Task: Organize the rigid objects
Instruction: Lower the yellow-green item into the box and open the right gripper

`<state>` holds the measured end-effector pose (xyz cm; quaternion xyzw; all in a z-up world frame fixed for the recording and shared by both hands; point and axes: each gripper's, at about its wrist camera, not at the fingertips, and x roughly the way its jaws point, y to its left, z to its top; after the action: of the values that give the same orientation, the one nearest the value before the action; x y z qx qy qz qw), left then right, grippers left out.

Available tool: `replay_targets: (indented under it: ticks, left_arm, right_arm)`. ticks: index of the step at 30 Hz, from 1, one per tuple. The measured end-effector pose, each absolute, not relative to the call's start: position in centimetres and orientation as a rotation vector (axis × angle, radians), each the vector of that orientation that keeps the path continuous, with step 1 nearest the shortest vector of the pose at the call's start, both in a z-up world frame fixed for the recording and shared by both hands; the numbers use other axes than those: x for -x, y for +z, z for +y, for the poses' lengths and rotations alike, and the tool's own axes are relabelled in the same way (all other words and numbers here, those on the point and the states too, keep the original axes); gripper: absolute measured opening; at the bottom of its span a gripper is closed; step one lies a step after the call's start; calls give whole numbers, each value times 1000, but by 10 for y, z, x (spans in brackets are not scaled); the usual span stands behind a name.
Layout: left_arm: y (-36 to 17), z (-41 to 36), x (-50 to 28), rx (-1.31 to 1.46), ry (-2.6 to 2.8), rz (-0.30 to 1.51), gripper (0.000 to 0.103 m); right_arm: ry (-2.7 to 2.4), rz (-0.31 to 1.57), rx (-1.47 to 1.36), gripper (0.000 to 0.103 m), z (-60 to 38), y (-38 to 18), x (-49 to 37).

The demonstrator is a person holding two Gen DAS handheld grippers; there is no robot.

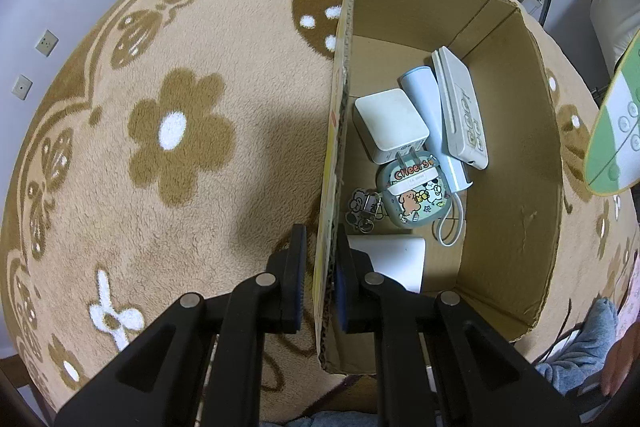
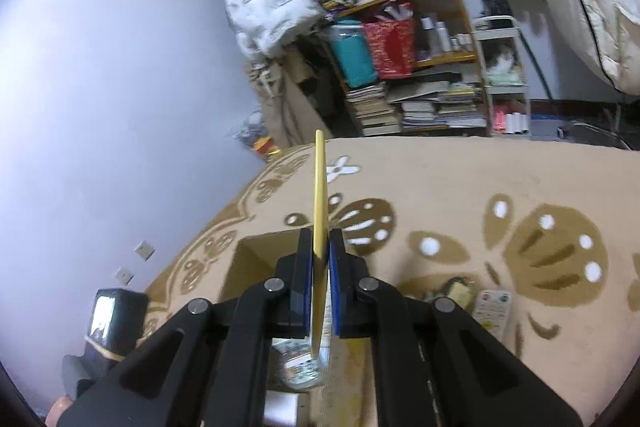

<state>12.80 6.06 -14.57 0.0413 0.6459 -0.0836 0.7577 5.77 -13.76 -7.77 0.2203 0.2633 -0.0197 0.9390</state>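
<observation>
Left tool point(image 1: 320, 263) is clamped down tight on the left wall of the cardboard box point(image 1: 516, 155), one finger outside it, one inside. The box sits on the flowery beige rug point(image 1: 172, 131). Inside the box, going left to right: a keychain charm point(image 1: 362, 207), a cartoon-printed case point(image 1: 416, 193) with a white charger point(image 1: 390, 125) just behind it, a pale blue tube point(image 1: 426, 95), then a white remote point(image 1: 460, 107) leaning by the far right corner. Right tool point(image 2: 320, 259) is pinched on a thin yellow-edged remote point(image 2: 320, 187), seen edge-on, held up right of the box, I think above the rug.
</observation>
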Motion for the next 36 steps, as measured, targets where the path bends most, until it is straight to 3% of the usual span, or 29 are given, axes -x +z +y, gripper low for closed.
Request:
replay_targets:
  ticks: [16,36]
  left_arm:
    - [-145,60,-127,-94,-182,1405,13]
    - [-145,63,-129,-85,-186,1408,13]
  right_arm:
    - [39,736,-382,9,-96,-134,-92]
    - [11,852,-266,9,-80,-156,-104]
